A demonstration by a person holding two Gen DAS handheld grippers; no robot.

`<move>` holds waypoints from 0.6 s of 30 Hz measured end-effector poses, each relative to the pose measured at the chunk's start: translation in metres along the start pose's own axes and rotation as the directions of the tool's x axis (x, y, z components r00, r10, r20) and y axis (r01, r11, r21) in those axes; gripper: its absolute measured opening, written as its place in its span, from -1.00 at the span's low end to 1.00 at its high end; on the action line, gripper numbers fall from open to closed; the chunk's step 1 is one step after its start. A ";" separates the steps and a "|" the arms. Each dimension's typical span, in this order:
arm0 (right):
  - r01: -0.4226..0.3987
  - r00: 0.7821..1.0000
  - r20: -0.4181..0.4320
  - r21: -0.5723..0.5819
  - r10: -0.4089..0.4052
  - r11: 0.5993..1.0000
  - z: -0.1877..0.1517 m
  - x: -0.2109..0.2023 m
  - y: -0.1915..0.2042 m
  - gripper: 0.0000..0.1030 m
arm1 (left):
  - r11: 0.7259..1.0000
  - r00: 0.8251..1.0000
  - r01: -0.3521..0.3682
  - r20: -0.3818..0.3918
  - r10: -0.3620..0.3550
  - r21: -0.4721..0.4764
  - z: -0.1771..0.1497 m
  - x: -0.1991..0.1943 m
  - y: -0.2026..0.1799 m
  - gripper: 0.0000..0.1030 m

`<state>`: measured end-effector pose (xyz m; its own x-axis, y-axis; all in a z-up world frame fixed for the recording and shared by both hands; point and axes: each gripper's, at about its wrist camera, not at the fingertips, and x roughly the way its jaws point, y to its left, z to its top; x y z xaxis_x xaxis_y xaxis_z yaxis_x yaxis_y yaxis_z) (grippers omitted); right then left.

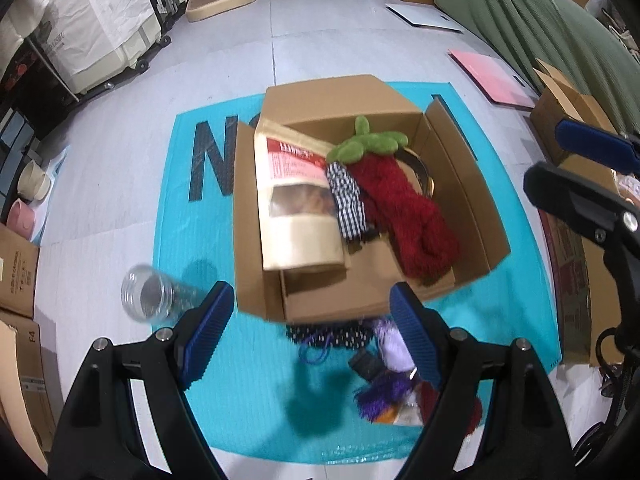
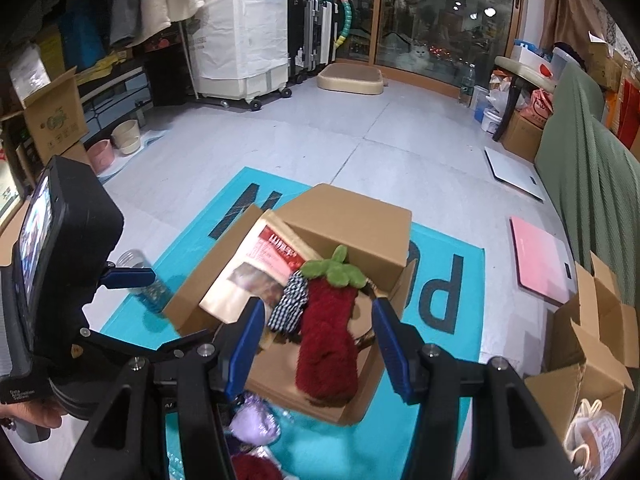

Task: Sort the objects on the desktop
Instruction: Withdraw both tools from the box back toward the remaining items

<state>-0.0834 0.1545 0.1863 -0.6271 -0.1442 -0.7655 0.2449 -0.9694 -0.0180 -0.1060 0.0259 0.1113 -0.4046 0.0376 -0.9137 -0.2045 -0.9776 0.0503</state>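
An open cardboard box (image 1: 472, 216) (image 2: 360, 224) sits on a teal mat (image 1: 248, 360) (image 2: 440, 328). It holds a red plush toy with a green top (image 1: 404, 204) (image 2: 328, 340), a checked cloth (image 1: 348, 204) (image 2: 290, 304) and a snack pouch (image 1: 296, 204) (image 2: 256, 268). My left gripper (image 1: 312, 336) is open and empty above the box's near edge. My right gripper (image 2: 320, 344) is open around the red plush, not closed on it. Loose purple and dotted items (image 1: 384, 360) (image 2: 256, 424) lie on the mat below.
A clear jar (image 1: 148, 300) (image 2: 136, 264) lies at the mat's left edge. Cardboard boxes (image 1: 568, 120) (image 2: 592, 344), a pink board (image 1: 492, 76) (image 2: 544, 256) and a green sofa cover (image 1: 540, 20) stand at the right. Pet bowls (image 2: 120, 140) sit at the left.
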 end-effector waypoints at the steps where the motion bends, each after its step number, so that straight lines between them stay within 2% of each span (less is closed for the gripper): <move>1: -0.003 1.000 -0.004 0.000 0.003 1.000 -0.004 -0.002 0.002 0.09 | 1.000 1.000 0.008 -0.005 -0.008 -0.003 -0.005 -0.001 0.001 0.55; 13: -0.032 0.999 -0.005 -0.039 0.032 0.999 -0.060 -0.021 0.034 0.09 | 0.999 0.997 0.040 -0.062 -0.041 -0.018 -0.056 0.014 -0.004 0.55; 18: -0.047 0.998 -0.039 -0.029 0.045 0.998 -0.084 -0.018 0.041 0.09 | 0.999 0.996 0.044 -0.072 -0.045 -0.015 -0.071 0.020 -0.009 0.55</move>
<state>0.0003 0.1346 0.1456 -0.5859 -0.1803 -0.7901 0.2953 -0.9554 -0.0010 -0.0493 0.0207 0.0641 -0.3299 0.0667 -0.9417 -0.2091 -0.9779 0.0040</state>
